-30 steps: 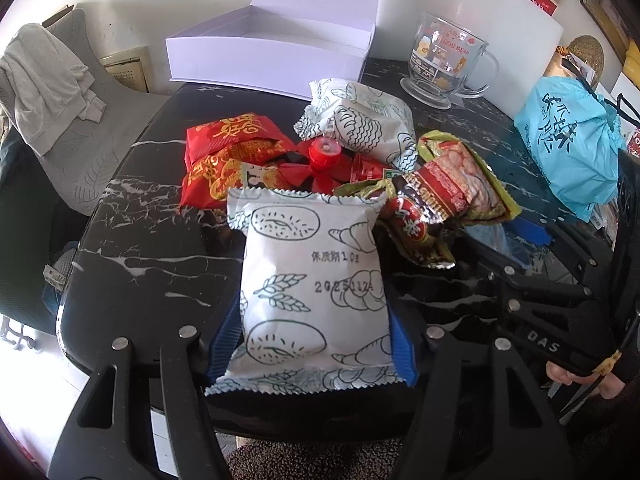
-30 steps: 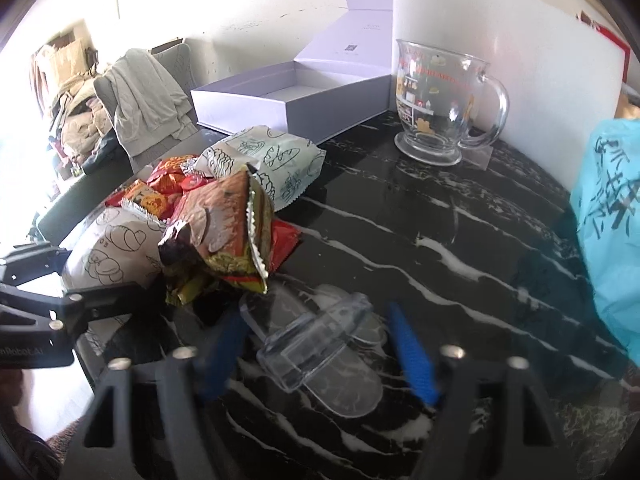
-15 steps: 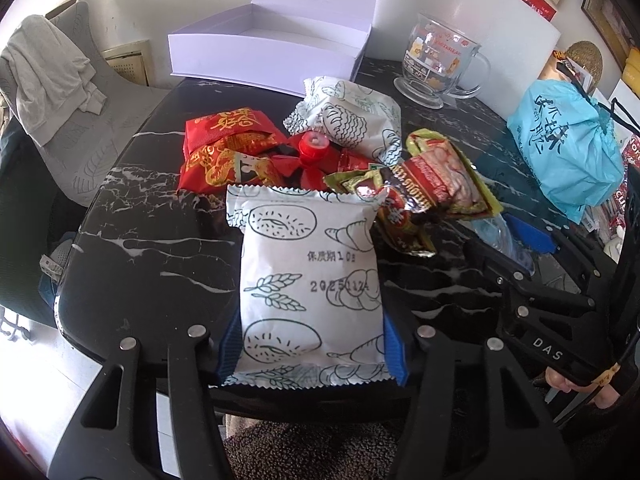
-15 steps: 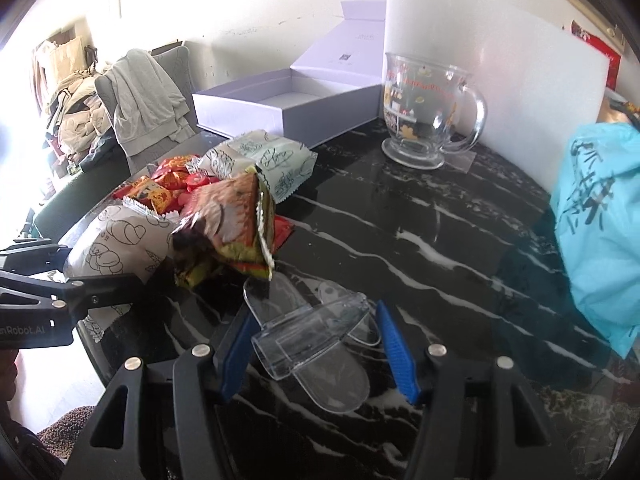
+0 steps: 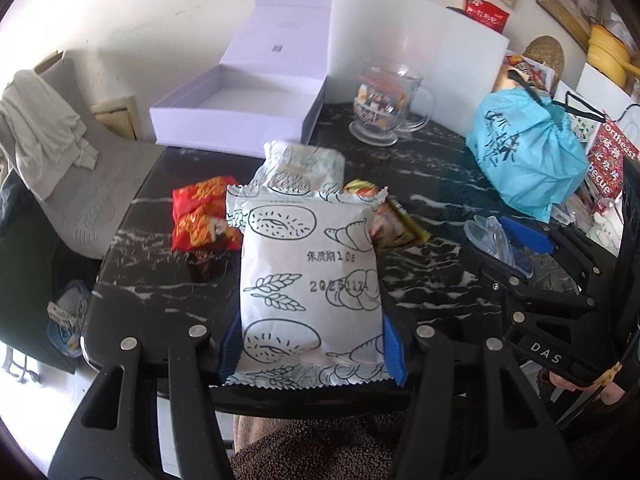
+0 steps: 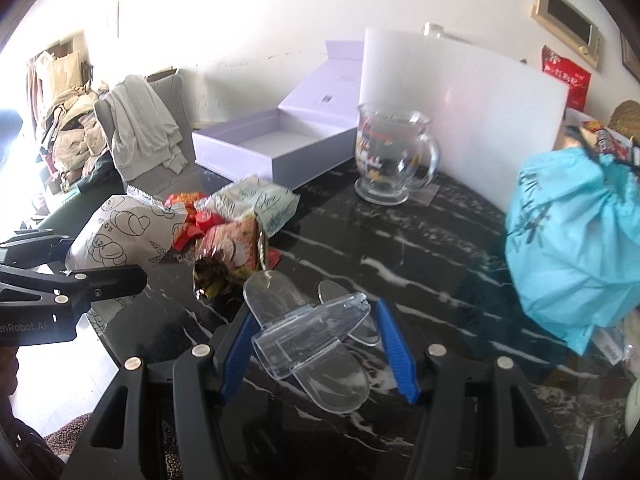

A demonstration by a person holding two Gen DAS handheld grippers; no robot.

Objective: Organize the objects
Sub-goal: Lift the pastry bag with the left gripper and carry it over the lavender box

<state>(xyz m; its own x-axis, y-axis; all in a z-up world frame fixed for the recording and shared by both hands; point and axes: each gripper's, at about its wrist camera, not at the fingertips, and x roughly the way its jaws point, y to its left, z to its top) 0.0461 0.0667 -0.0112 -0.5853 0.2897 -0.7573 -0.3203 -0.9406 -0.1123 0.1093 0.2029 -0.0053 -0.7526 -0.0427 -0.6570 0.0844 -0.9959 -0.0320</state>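
My left gripper (image 5: 312,350) is shut on a white bread packet (image 5: 310,280) with bakery drawings and holds it lifted above the black marble table (image 5: 160,280). The packet also shows in the right wrist view (image 6: 120,236). My right gripper (image 6: 316,350) is shut on a clear plastic clip (image 6: 312,332), raised over the table. A pile of snack packets lies behind: red ones (image 5: 200,216), another bread packet (image 5: 304,168) and a brown-green one (image 6: 232,248). An open white box (image 5: 240,116) stands at the table's far edge.
A glass mug (image 6: 390,160) stands beside a white board (image 6: 480,120). A blue plastic bag (image 6: 572,248) fills the table's right side. A grey chair (image 5: 60,168) with a draped cloth stands to the left. The table's front edge is close below my left gripper.
My left gripper has lifted the bread packet off the table and drawn back. My right gripper has closed on the clear clip and raised it. The snack pile has not moved.
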